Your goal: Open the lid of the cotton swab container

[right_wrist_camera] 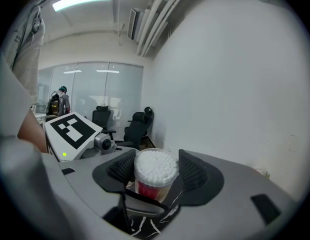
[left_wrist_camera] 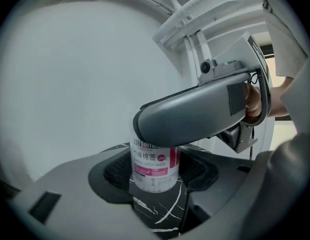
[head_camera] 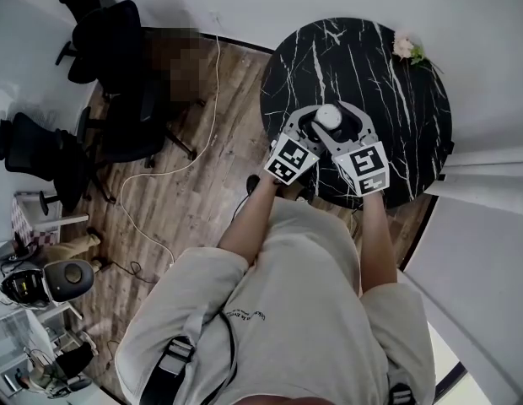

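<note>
Standing on the round black table [head_camera: 413,125], a little toward 9 o'clock from its middle, the cotton swab container [head_camera: 328,116] was enclosed by both tools in the head view. The left gripper [head_camera: 315,125] reached it from 7 o'clock and the right gripper [head_camera: 342,126] from 5 o'clock.

Through the left gripper view, the printed body of the container stood upright between the two dark pads [left_wrist_camera: 112,171]. The pads were closed against its lower half, one at 9 o'clock and one at 3 o'clock. The right gripper crossed over at 12 o'clock and hid the top.

Through the right gripper view, the white swabs [right_wrist_camera: 156,161] showed under the clear lid [right_wrist_camera: 151,176]. The pads [right_wrist_camera: 192,171] of this gripper sat at the height of the lid and appeared to be closed on its rim. I could not see any gap there.

I judged the container to be light, with thin and smooth plastic walls that bend under a hard squeeze and slip under a weak one. The low hold on the body looked like the right place to steady it. The lid was best taken at its stiff rim and lifted straight, because a tilted pull could tip the container and spill the swabs.
</note>
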The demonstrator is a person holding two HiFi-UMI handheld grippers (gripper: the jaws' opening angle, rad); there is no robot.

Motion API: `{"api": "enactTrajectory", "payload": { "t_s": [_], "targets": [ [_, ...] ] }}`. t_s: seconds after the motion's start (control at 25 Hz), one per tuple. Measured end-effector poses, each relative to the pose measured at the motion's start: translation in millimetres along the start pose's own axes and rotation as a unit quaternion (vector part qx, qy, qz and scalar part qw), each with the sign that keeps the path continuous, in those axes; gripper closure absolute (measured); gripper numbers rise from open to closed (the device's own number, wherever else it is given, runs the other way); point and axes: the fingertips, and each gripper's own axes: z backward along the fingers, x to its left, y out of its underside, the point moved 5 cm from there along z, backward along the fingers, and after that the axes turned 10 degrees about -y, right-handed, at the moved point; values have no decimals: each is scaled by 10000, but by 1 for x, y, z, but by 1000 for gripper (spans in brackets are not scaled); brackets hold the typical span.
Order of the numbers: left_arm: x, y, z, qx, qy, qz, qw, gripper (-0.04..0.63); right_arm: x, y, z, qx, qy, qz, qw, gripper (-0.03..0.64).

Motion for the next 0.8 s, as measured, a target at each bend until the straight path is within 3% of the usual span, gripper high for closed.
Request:
{"api": "enactTrajectory", "payload": {
  "t_s": [0.8],
  "targets": [
    [3,6,12,-56,-17,28,10000,327,9,0,-4,-92,-141,-245,9996,324]
  ]
}}
